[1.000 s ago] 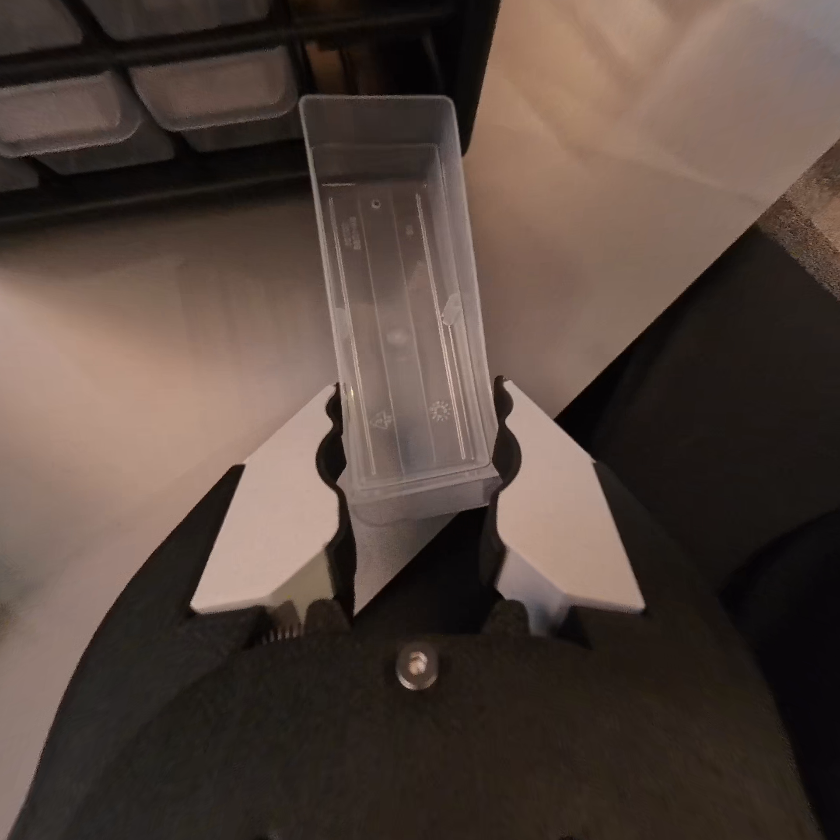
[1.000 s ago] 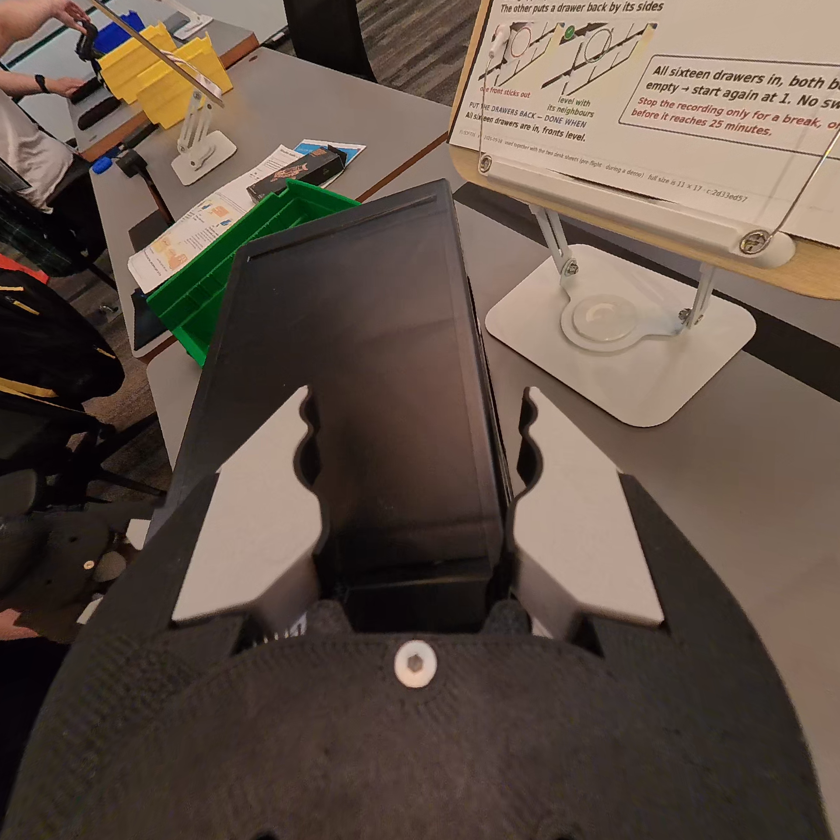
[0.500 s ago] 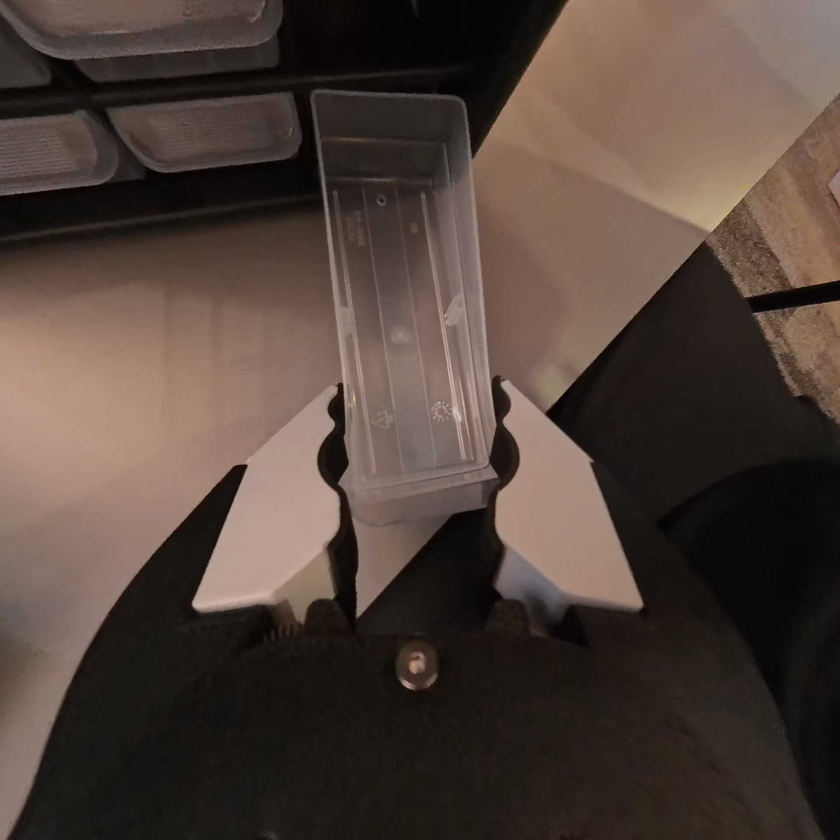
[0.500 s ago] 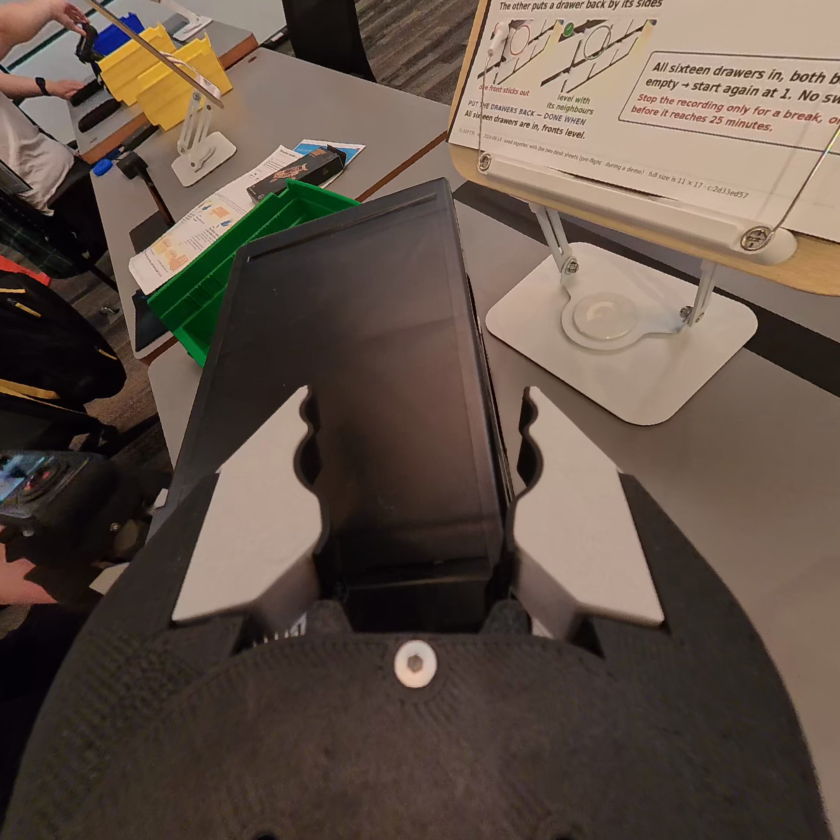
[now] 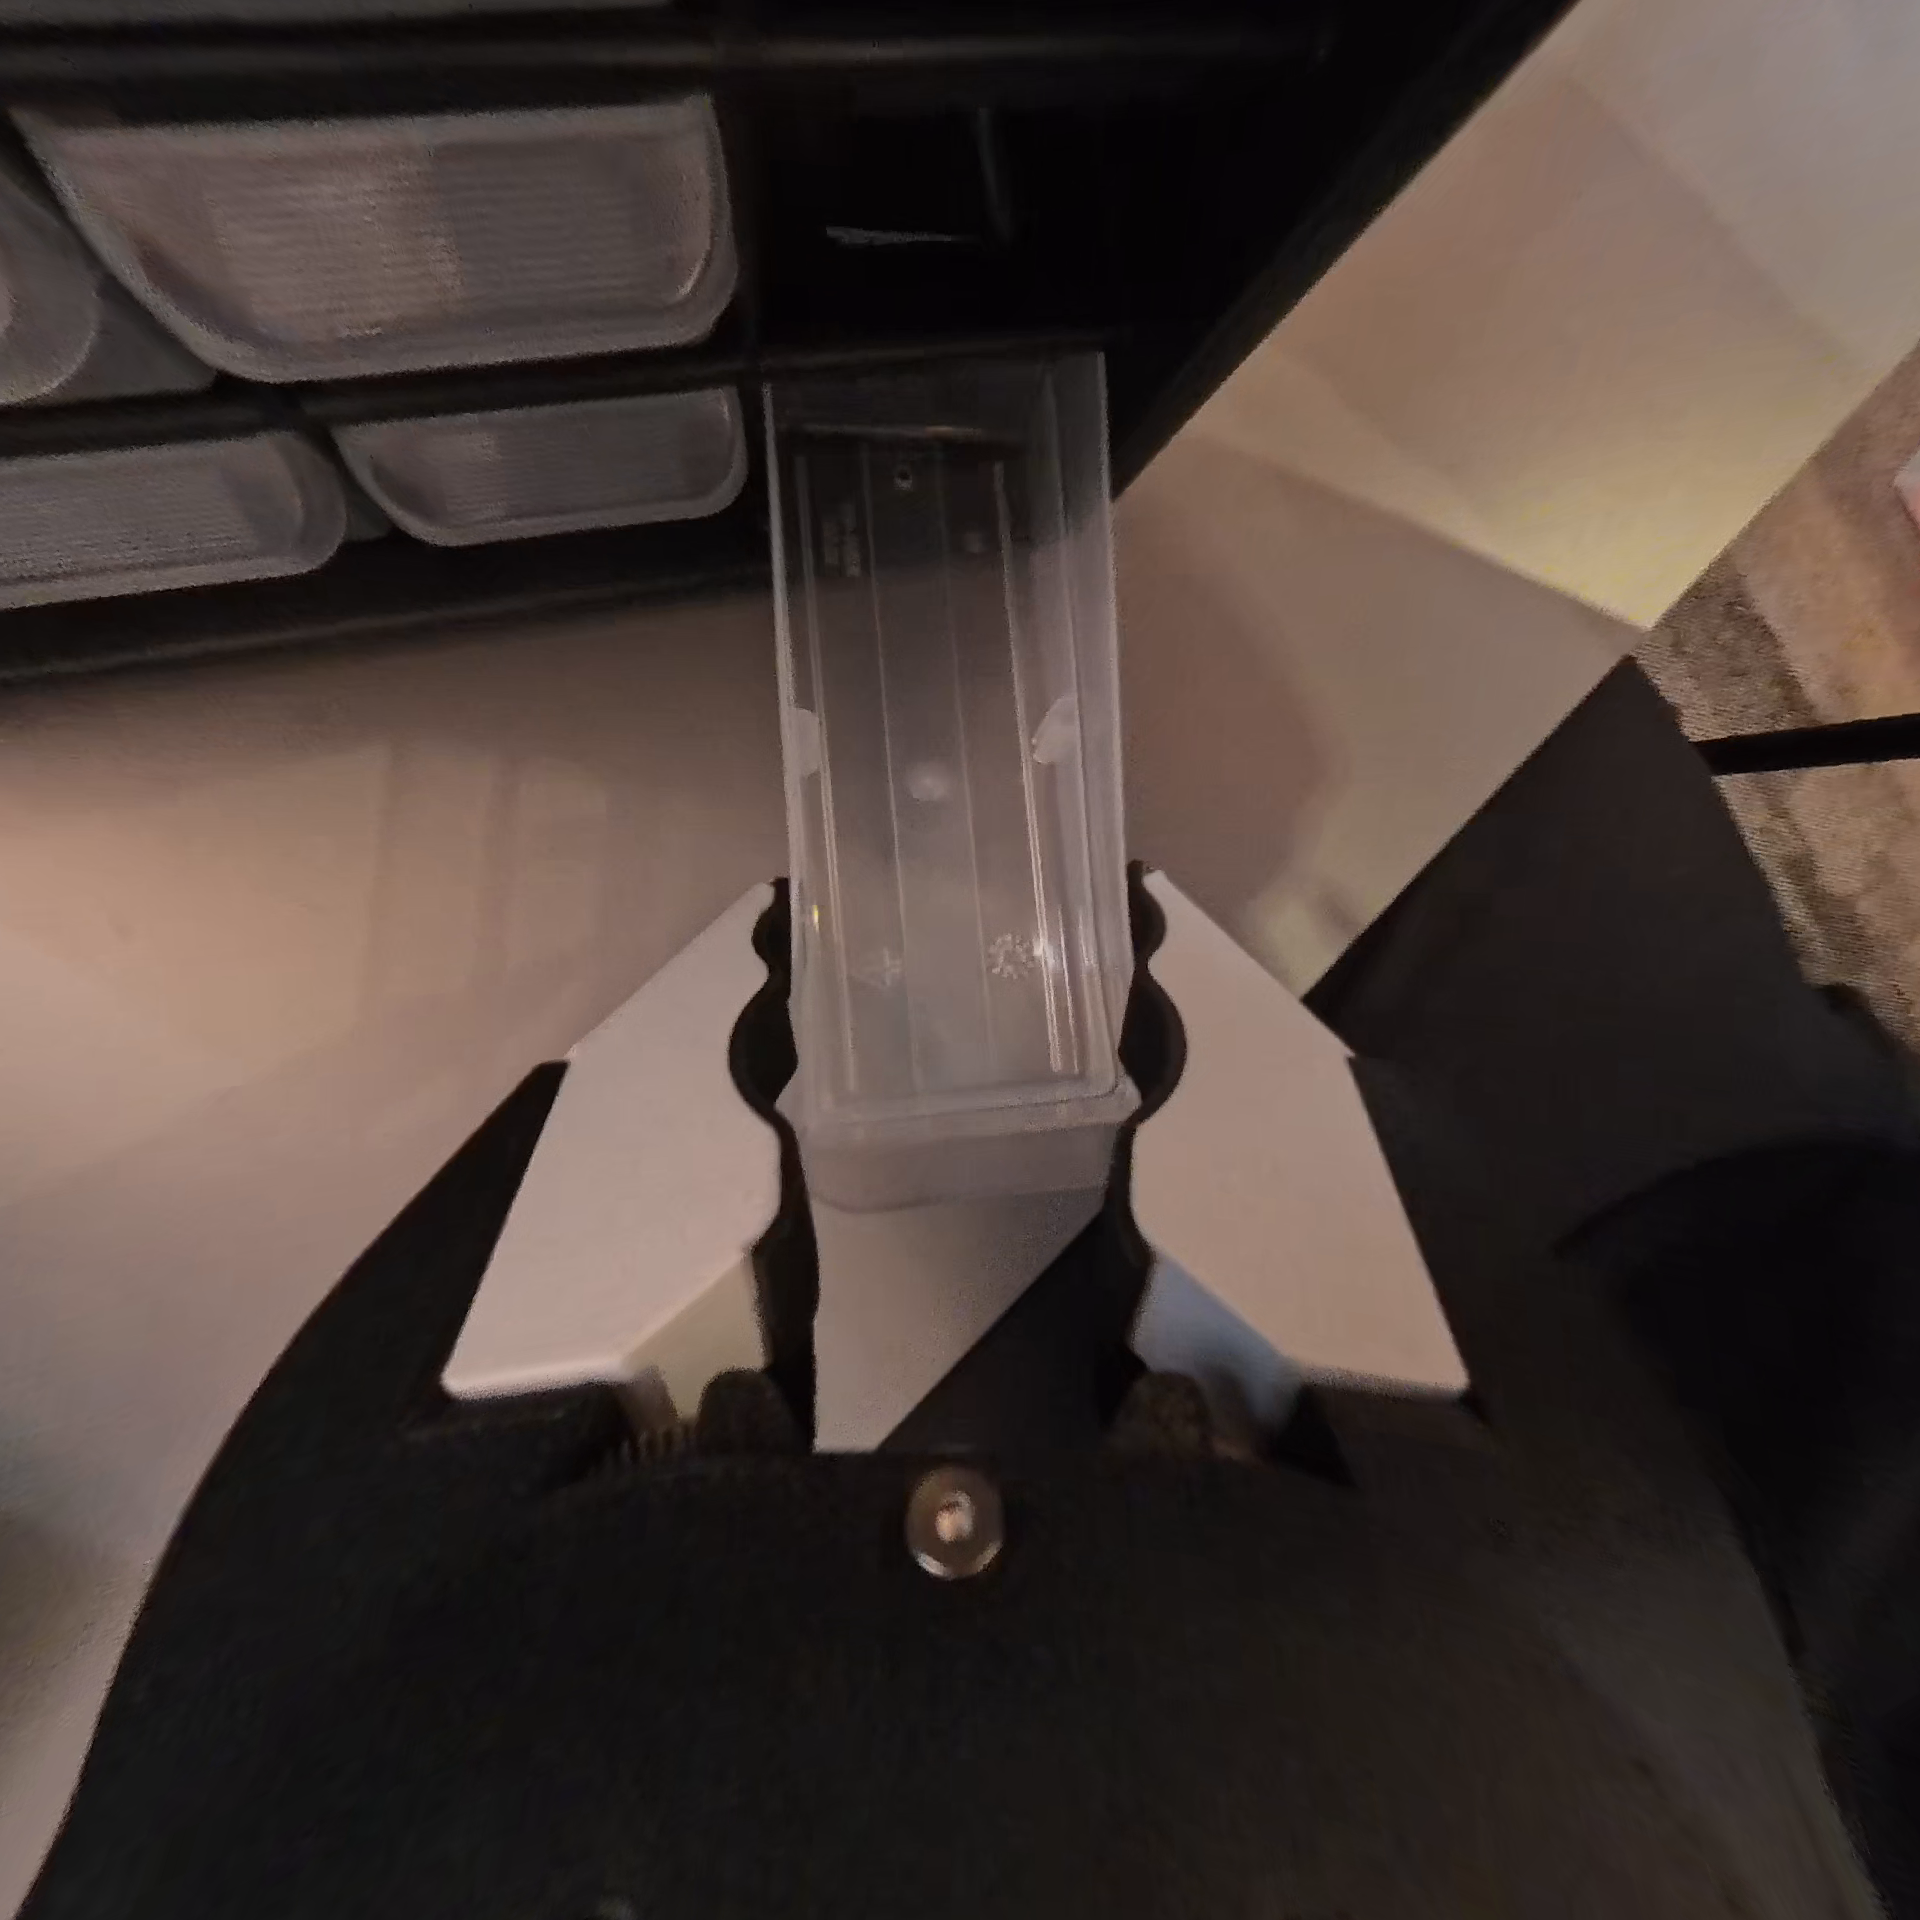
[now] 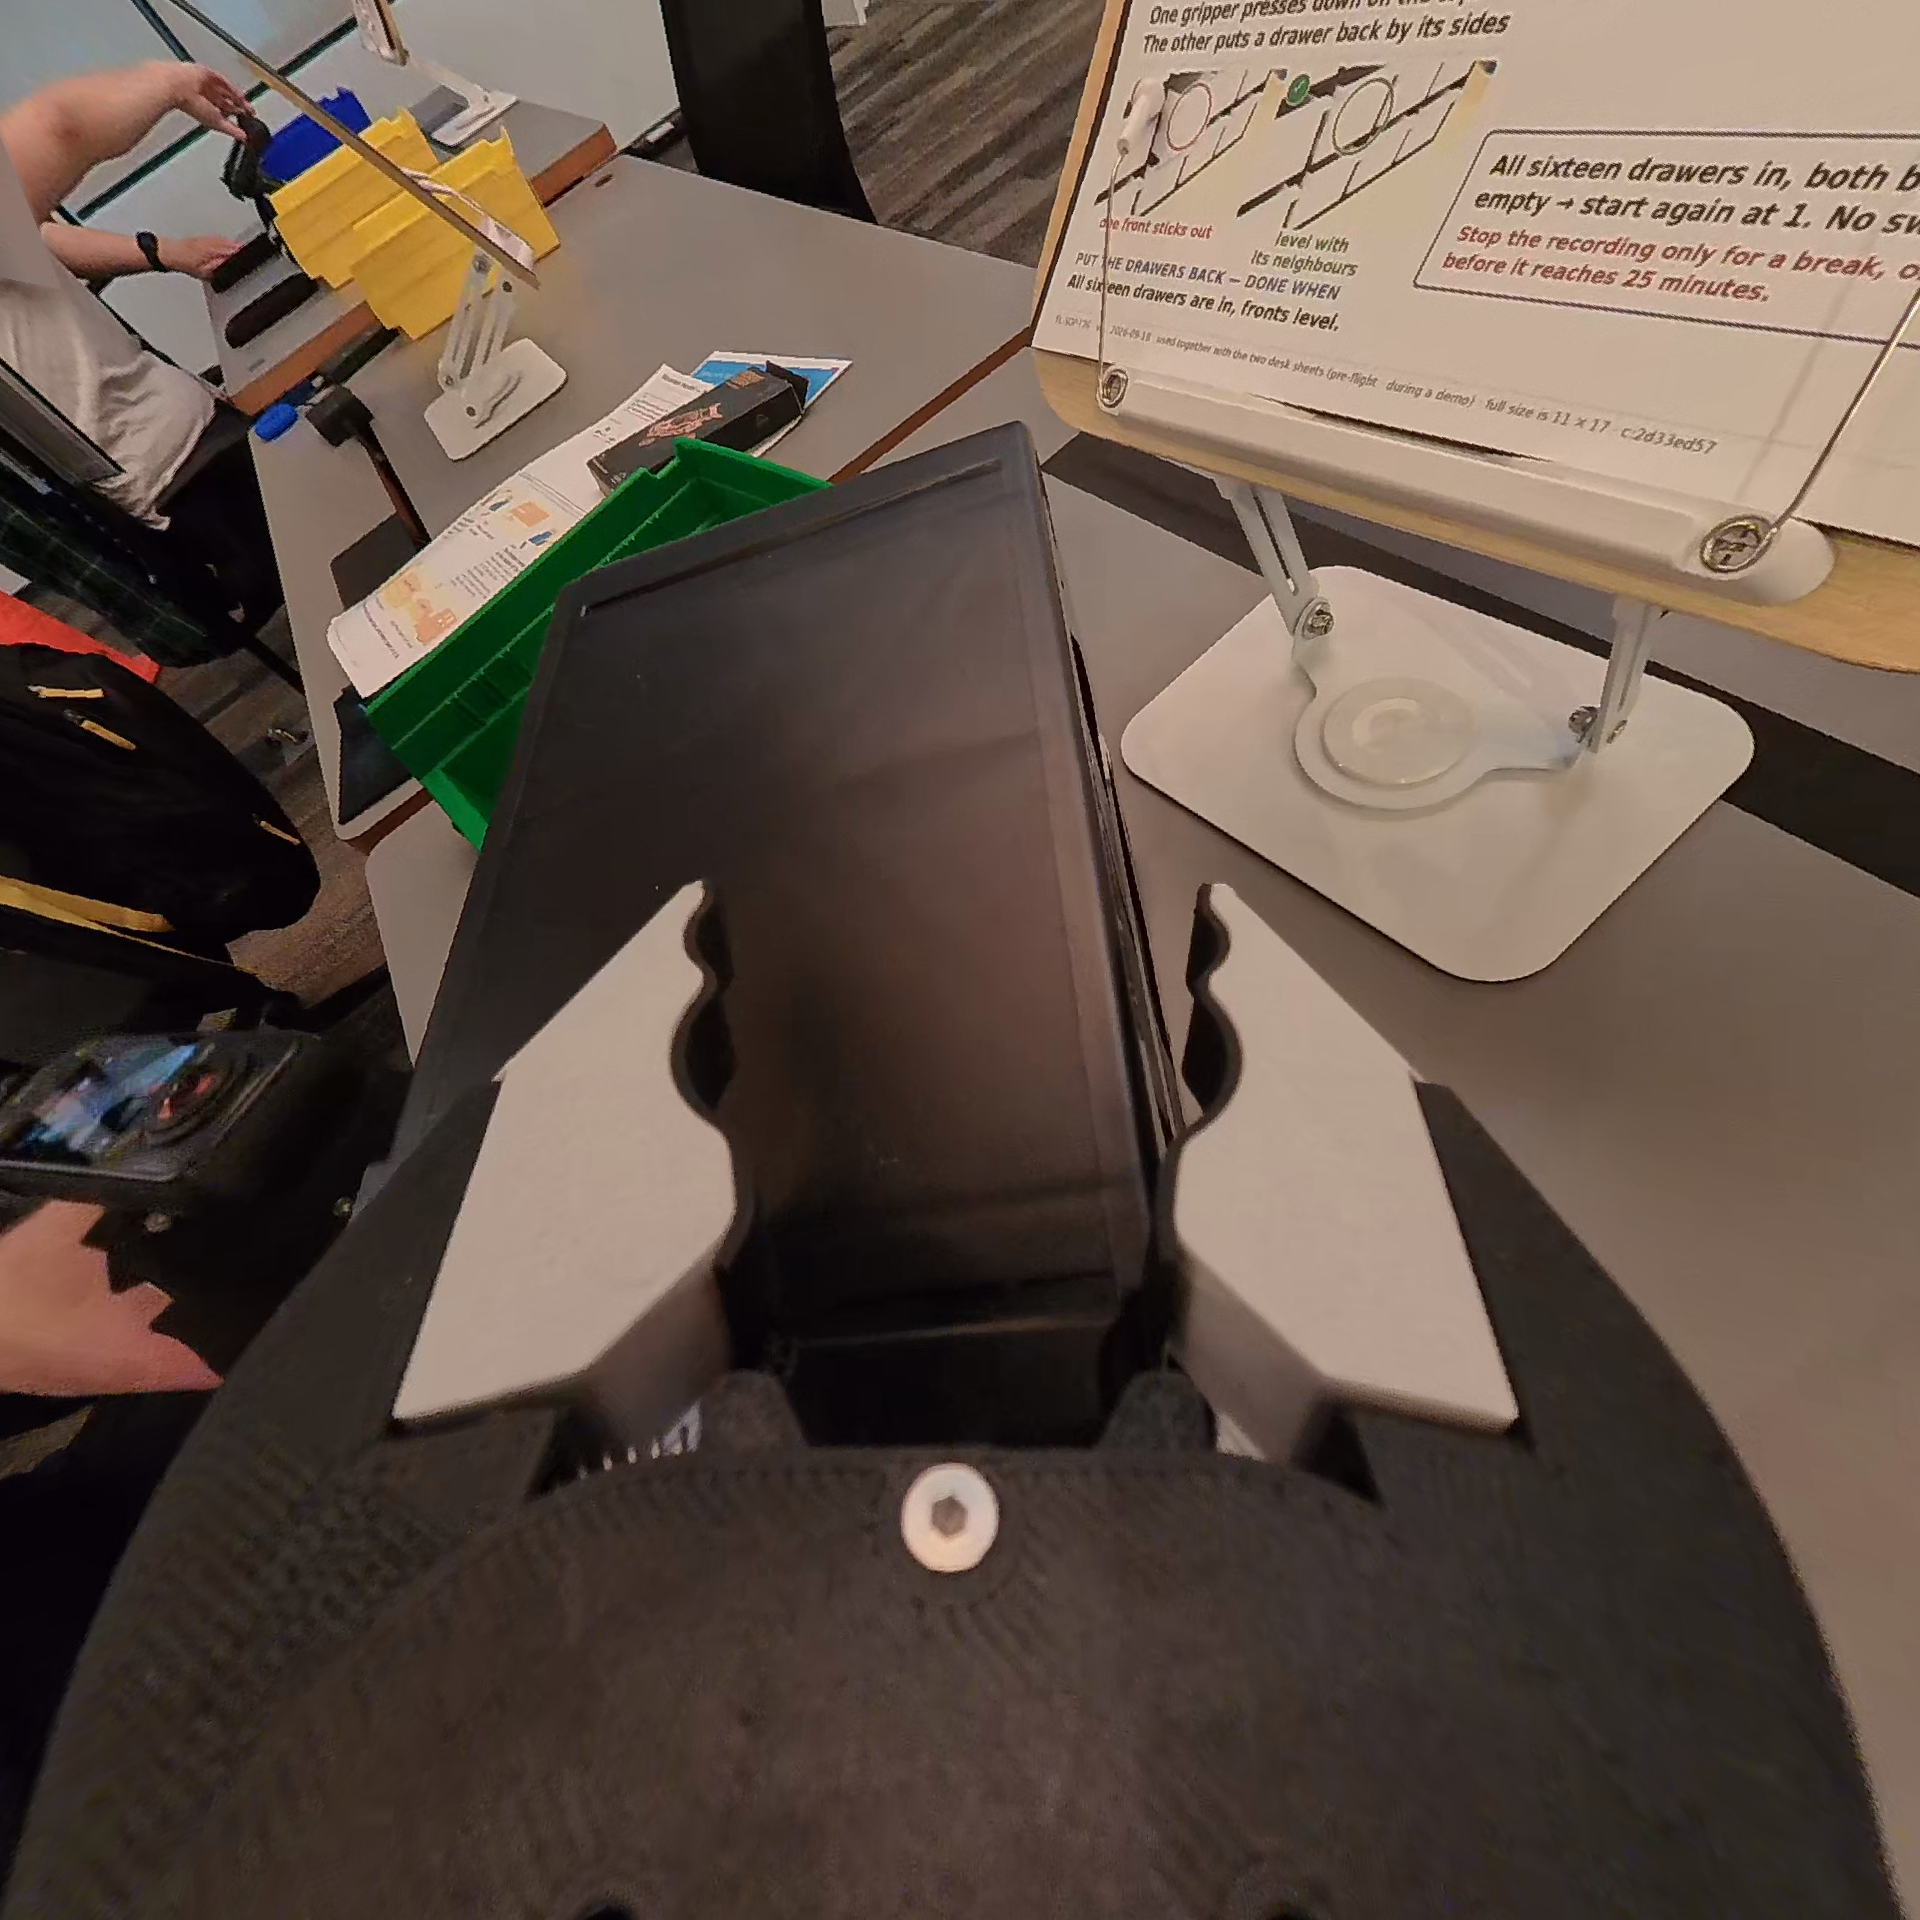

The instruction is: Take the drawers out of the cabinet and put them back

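Left gripper: I have my left gripper [image 5: 956, 997] closed on the sides of a clear plastic drawer [image 5: 951, 790], its two light fingers [image 5: 665, 1101] pressed against the drawer walls near its front end, in the centre of the frame.
Clear drawer: it is empty and points away from me up the frame; its far end sits at the mouth of a dark open slot [image 5: 914, 218] in the cabinet [image 5: 1195, 260], at the upper middle of the frame. I cannot tell whether it is already inside the frame edge.
Seated drawers: frosted drawer fronts [image 5: 416, 218] fill the slots in the upper left of the left wrist view, in two rows just beside the open slot.
Right gripper: my right gripper [image 6: 951, 997] rests on the black top of the cabinet [image 6: 831, 831], fingers spread wide apart with nothing clamped between them.
Table: the cabinet stands on a grey table [image 6: 1662, 1143].
Instruction stand: a white-based stand [image 6: 1444, 769] holding a printed sheet sits at the upper right of the right wrist view, near the cabinet.
Green bin: a green tray [image 6: 582, 613] lies behind the cabinet at centre left.
Background: yellow bins [image 6: 405, 229] on another table at upper left, with a person's arm [image 6: 104, 114] reaching towards them.
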Available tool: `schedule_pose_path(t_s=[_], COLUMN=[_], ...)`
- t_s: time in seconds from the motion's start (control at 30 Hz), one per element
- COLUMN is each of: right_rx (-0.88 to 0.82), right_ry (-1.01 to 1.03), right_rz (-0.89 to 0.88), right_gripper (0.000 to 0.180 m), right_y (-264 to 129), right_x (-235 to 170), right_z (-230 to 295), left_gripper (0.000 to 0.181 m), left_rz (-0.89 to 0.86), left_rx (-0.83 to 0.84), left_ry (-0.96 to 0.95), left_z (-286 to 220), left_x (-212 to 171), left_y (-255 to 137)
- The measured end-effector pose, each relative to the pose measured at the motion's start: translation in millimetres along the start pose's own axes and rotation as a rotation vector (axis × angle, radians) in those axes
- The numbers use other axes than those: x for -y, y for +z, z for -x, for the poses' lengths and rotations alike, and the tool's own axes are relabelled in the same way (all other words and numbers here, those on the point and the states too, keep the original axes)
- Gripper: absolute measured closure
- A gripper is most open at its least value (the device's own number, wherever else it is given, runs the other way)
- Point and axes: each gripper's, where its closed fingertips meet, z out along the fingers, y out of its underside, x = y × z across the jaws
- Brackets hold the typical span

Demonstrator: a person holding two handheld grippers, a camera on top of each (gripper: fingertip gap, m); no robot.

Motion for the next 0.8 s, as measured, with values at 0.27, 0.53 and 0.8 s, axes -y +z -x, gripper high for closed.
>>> schedule_pose_path(t_s=[0.27,0.53,0.8], right_rx=[0.005,0.012,0.023], right_ry=[0.011,0.016,0.024], right_rz=[-0.004,-0.001,-0.008], right_gripper=[0.091,0.091,0.091], right_y=[0,0,1], right_x=[0,-1,-1], right_z=[0,0,1], left_gripper=[0.119,0.093,0.111], left_rz=[-0.248,-0.393,-0.299], left_rx=[0.071,-0.064,0.026], left_ry=[-0.060,0.062,0.216], left_z=[-1,-16,9], left_x=[16,16,-10], left_y=[27,-3,6])
